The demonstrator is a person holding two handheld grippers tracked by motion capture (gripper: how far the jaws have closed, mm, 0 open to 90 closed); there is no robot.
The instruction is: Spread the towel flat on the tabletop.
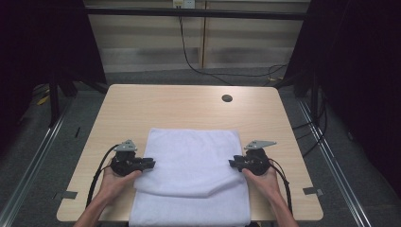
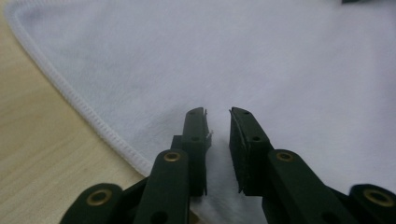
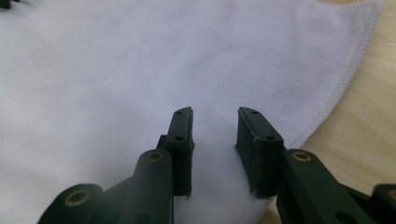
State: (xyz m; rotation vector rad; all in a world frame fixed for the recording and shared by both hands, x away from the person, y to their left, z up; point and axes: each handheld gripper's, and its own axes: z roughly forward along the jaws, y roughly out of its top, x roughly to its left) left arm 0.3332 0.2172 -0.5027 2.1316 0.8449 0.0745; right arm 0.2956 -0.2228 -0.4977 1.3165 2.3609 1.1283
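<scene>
The white terry towel [image 1: 191, 163] lies between both grippers, left gripper [image 2: 217, 114] and right gripper [image 3: 215, 114] jaws part-open, empty, over its side edges.

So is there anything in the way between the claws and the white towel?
No, nothing visible is in the way. The left claw is over the white towel's left edge and the right claw is over its right edge. Both claws stand open with only bare towel showing in the gap. The table beyond the towel has no loose things.
</scene>
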